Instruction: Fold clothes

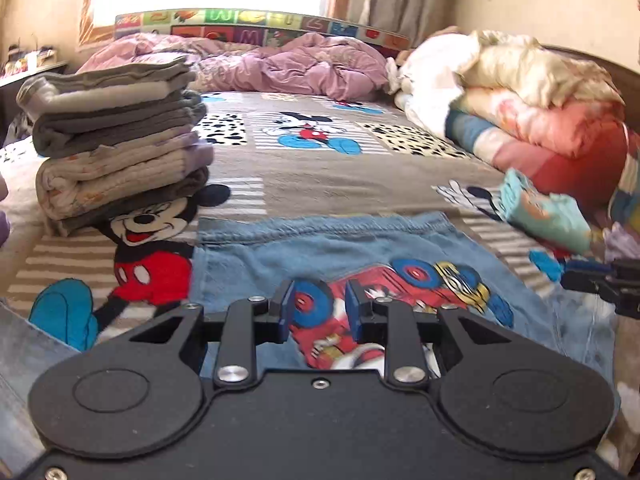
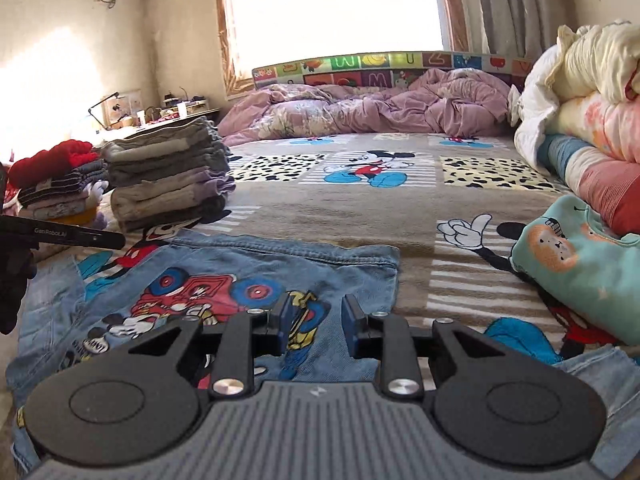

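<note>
A denim garment [image 1: 360, 248] lies spread flat on the near part of the bed [image 1: 320, 184], print side up. Both the left gripper [image 1: 320, 308] and right gripper [image 2: 314, 322] hover just above it, jaws spread and holding nothing. It looks mid-fold or just laid out (one moment cannot settle which). A folded stack [image 1: 116, 140] stands far left. The other tool, seen at the right view's left edge, reads "Gen Robot.AI".
</note>
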The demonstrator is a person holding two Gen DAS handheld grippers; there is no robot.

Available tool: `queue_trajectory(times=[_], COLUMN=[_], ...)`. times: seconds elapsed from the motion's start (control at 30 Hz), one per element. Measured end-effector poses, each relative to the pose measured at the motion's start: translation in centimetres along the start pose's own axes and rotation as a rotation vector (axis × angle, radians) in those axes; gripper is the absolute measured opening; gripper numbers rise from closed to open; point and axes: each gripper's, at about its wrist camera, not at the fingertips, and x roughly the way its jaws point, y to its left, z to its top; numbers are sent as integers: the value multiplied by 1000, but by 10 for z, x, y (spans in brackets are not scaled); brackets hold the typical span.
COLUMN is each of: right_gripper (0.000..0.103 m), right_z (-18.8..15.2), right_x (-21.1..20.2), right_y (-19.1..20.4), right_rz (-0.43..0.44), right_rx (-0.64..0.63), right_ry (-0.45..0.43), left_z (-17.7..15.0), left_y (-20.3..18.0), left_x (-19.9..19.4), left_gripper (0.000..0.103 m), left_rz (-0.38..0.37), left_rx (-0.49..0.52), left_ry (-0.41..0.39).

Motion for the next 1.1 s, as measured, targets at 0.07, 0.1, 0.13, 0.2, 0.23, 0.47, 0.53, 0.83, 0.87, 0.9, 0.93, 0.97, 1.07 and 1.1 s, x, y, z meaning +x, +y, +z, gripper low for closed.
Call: queue_trajectory(times=[0.07, 0.1, 0.13, 0.2, 0.23, 0.47, 0.53, 0.83, 0.87, 0.9, 0.93, 0.97, 1.07, 1.1], right_gripper=[29, 27, 27, 27, 27, 32, 38, 45, 45, 45, 45, 45, 48, 48], right_z=[-16, -26, -35, -53, -63, -72, -81, -104, -105, -106, -107, -108, -115, -117], right_x=[-17, -22, -22, -19, -15, -54, -52, -72, -76, -80, -84, -88, -96, -96], right_y=[14, 20, 26, 37, 39, 76, 91, 131, 134, 136, 139, 142, 143, 142], right_rz=[22, 38, 29, 2, -29, -6, 1, 6, 9, 13, 16, 20, 32, 36], right_rx=[19, 22, 4, -35, -64, -162, -205, -287, -287, -287, -288, -288, -288, -278], right_ry=[-28, -29, -5, 59, 111, 2, 55, 115, 110, 106, 102, 97, 94, 95], left_z=[-18, -27, -36, -58, -66, -82, -97, -129, -132, -133, -133, -135, -150, -152], left_y=[-34, -48, -62, -78, -81, -92, -96, -99, -103, -106, -109, -110, -105, -101], left_x=[-14, -18, -18, 3, 9, -23, -23, -61, -67, -74, -83, -92, -91, -92], left_gripper=[25, 25, 25, 35, 35, 49, 49, 56, 56, 55, 55, 57, 68, 68], left_rz=[3, 15, 29, 80, 98, 122, 126, 125, 153, 179, 199, 211, 186, 186], left_rx=[83, 119, 157, 219, 229, 170, 191, 187, 216, 243, 257, 251, 201, 174], left_ry=[-14, -20, -14, 115, 145, 139, 155, 138, 107, 74, 35, -5, 73, 70])
